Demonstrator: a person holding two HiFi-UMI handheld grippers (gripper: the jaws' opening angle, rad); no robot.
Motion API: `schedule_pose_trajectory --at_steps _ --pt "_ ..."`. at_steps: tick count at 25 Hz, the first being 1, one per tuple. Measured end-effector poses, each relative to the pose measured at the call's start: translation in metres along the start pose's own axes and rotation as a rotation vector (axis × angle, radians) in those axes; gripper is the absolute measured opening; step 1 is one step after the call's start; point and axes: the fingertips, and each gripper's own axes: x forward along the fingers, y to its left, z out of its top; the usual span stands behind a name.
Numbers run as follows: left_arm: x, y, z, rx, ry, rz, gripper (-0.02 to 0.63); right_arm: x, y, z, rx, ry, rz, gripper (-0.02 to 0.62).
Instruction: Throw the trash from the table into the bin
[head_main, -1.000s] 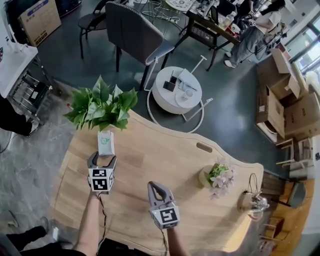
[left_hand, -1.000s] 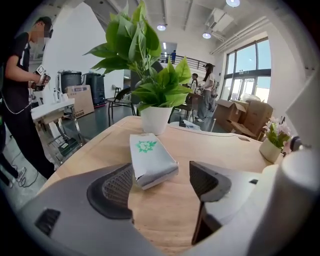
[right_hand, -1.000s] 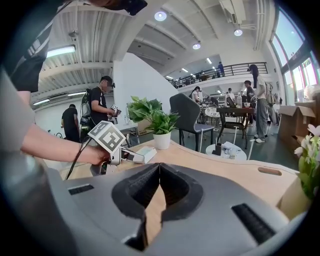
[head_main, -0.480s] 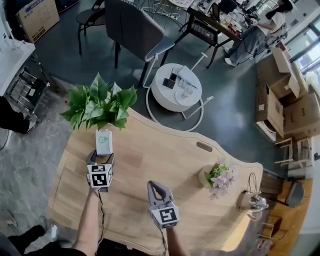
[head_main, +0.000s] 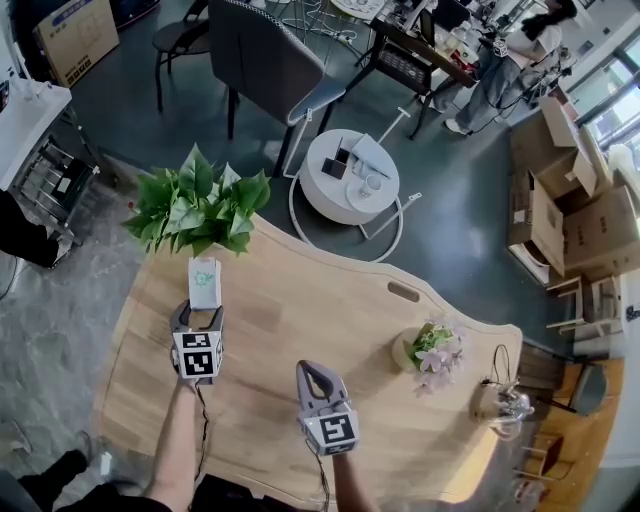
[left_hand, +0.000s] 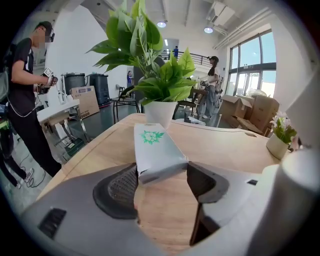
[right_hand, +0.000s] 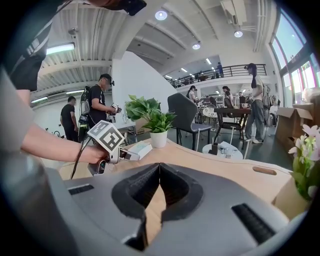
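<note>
A white pack with a green flower print (head_main: 205, 283) lies on the wooden table (head_main: 300, 300), just in front of the potted green plant (head_main: 195, 205). My left gripper (head_main: 197, 312) has its jaws on both sides of the pack's near end (left_hand: 155, 150). The left gripper (left_hand: 162, 169) touches it on each side and is shut on it. From the right gripper view the pack (right_hand: 139, 149) sticks out beyond the left gripper's tips. My right gripper (head_main: 310, 368) hovers over the table's near middle. The right gripper (right_hand: 159, 167) is shut, with nothing between its pads.
A small pot of pink flowers (head_main: 425, 350) stands at the table's right. Beyond the far edge are a round white side table (head_main: 345, 175) and a grey chair (head_main: 270, 60). Cardboard boxes (head_main: 560, 220) are stacked at the right. A person (left_hand: 25, 95) stands left of the table.
The head view has shifted slightly. Neither gripper nor the pack has visibly moved on the table.
</note>
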Motion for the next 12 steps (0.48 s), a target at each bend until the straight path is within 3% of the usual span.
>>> schedule_pose_trajectory --at_steps 12 --pt "-0.085 -0.029 0.019 0.042 -0.112 -0.006 0.314 -0.051 0.004 0.000 0.000 -0.039 0.004 0.006"
